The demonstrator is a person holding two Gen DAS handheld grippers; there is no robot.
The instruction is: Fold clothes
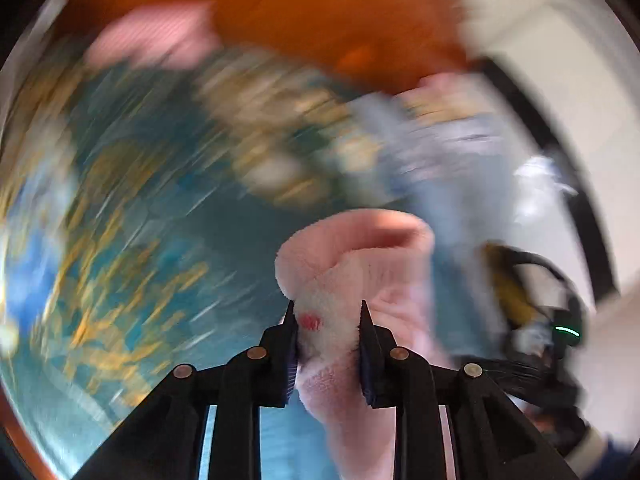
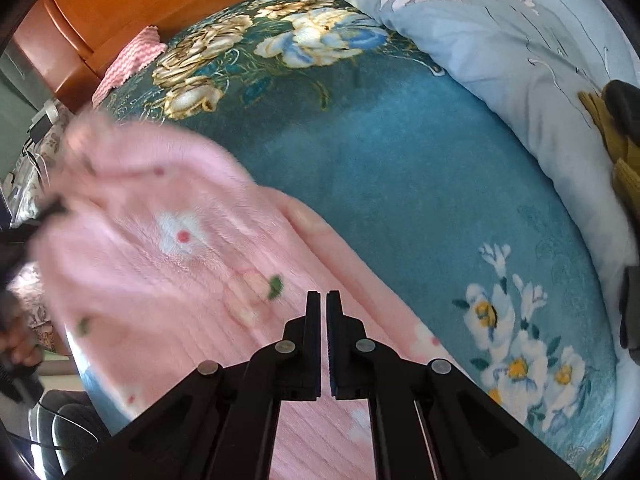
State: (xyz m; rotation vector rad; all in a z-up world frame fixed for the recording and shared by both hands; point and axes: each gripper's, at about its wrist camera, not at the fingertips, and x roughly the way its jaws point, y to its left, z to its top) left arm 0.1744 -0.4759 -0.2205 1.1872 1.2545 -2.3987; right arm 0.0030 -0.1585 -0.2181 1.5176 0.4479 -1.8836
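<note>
A fluffy pink garment with small flower prints (image 2: 180, 264) lies on a teal floral bedspread (image 2: 400, 184). My left gripper (image 1: 327, 308) is shut on a bunched fold of the pink garment (image 1: 352, 264) and holds it up; the left wrist view is blurred by motion. In the right wrist view the lifted part of the garment at the left is blurred. My right gripper (image 2: 324, 300) is shut and empty, with its tips just above the flat lower part of the garment.
A pale blue quilt with daisies (image 2: 500, 40) lies along the right of the bed. A pink zigzag cloth (image 2: 132, 60) lies by the orange wooden headboard (image 2: 120, 0). Mustard and grey clothes (image 2: 620, 128) lie at the far right.
</note>
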